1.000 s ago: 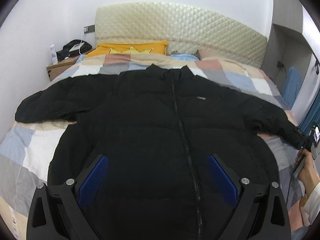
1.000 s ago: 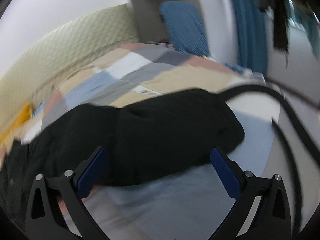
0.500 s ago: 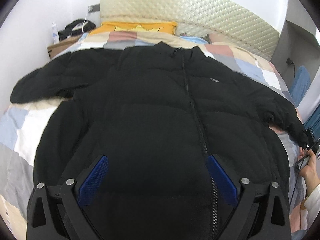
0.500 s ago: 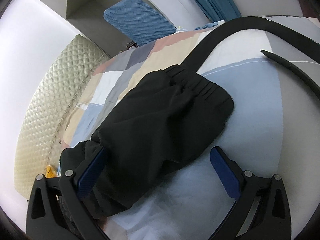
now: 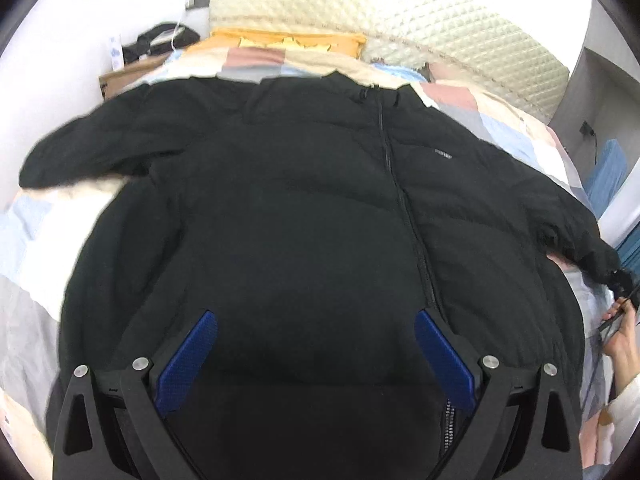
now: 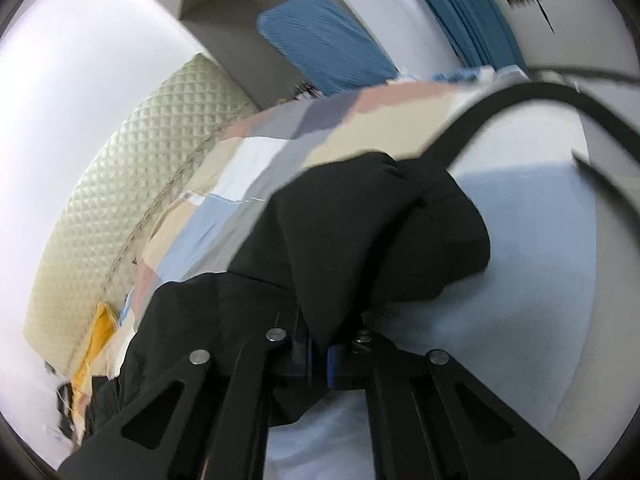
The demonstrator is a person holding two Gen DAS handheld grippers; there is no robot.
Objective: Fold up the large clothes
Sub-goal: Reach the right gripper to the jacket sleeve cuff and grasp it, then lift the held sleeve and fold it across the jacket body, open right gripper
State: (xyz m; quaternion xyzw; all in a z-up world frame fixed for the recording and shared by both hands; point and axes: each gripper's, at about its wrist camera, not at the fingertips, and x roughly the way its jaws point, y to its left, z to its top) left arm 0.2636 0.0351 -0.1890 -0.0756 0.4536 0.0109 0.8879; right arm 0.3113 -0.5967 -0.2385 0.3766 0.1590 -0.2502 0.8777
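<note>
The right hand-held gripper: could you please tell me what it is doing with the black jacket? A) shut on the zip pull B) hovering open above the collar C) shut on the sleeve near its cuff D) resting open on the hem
C: in the right wrist view the right hand-held gripper has its jaws pinched together on the black fabric of the jacket sleeve near the cuff.

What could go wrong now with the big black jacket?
1. The right tool pinches only a thin bit of the puffy sleeve, so the fabric might slip out when pulled.
2. The sleeve end lies near the bed edge; if dropped, it may slide off.
3. The left tool is open above the jacket, so nothing pins the body; it may drag along.
</note>
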